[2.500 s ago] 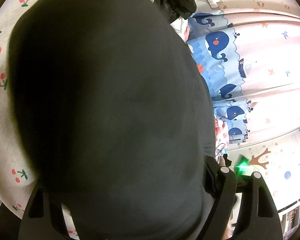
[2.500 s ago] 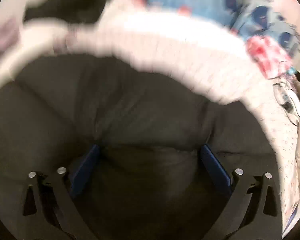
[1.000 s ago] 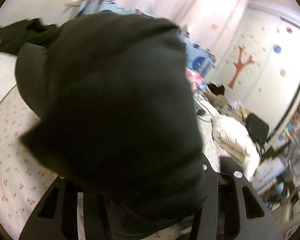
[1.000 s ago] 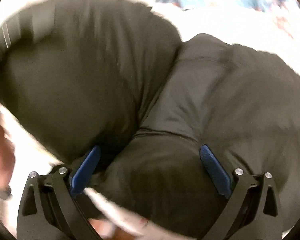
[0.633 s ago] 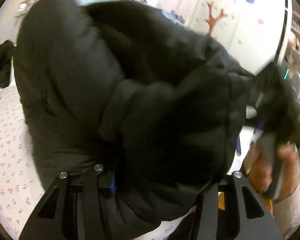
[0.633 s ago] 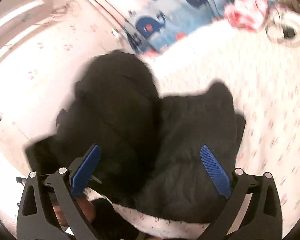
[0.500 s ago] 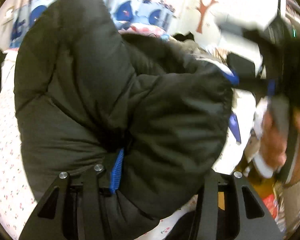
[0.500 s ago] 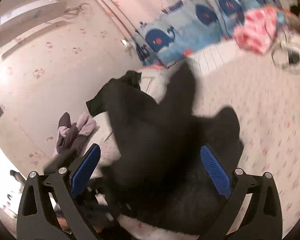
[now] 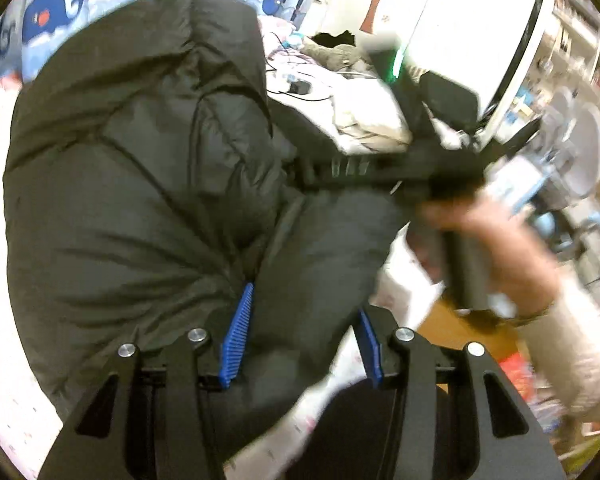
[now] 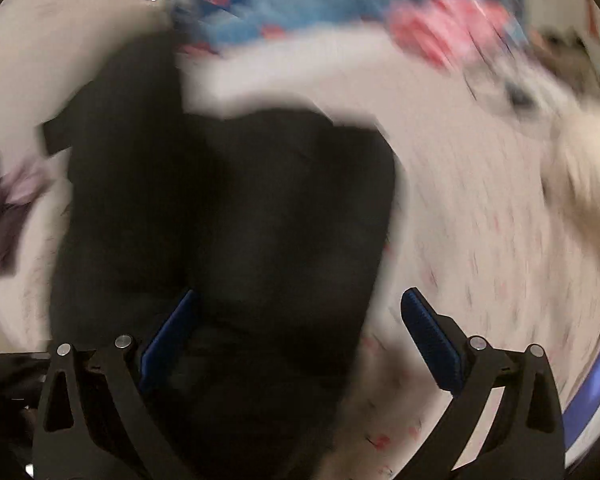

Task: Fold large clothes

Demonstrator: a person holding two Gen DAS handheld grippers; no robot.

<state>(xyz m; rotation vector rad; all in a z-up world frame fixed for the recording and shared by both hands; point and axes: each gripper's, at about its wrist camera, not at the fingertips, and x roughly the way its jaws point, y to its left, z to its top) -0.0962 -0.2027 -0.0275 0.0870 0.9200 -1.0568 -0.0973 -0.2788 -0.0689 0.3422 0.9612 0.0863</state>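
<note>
A black puffy jacket (image 9: pixel 132 184) fills the left wrist view, bunched and lifted over the bed. My left gripper (image 9: pixel 304 344) is shut on a thick fold of it, and both blue pads (image 9: pixel 236 332) press into the fabric. The right gripper's black body (image 9: pixel 400 172), held by a hand (image 9: pixel 488 240), reaches toward the jacket from the right. The right wrist view is badly blurred. There the jacket (image 10: pixel 240 220) lies as a dark heap on the sheet. My right gripper (image 10: pixel 300 336) stands wide open, its right pad over bare sheet.
The bed sheet (image 10: pixel 480 220) is white with small red prints. A blue whale-print curtain (image 9: pixel 52 12) hangs behind. Pale clothes and cables (image 9: pixel 360 120) are piled on the bed's far side. A purple garment (image 10: pixel 4 208) lies left and a pink-red item (image 10: pixel 444 28) far right.
The right gripper came off the jacket and pulled back, so the jacket now lies ahead of it on the sheet. The left hand swung and rolled with its fold still gripped.
</note>
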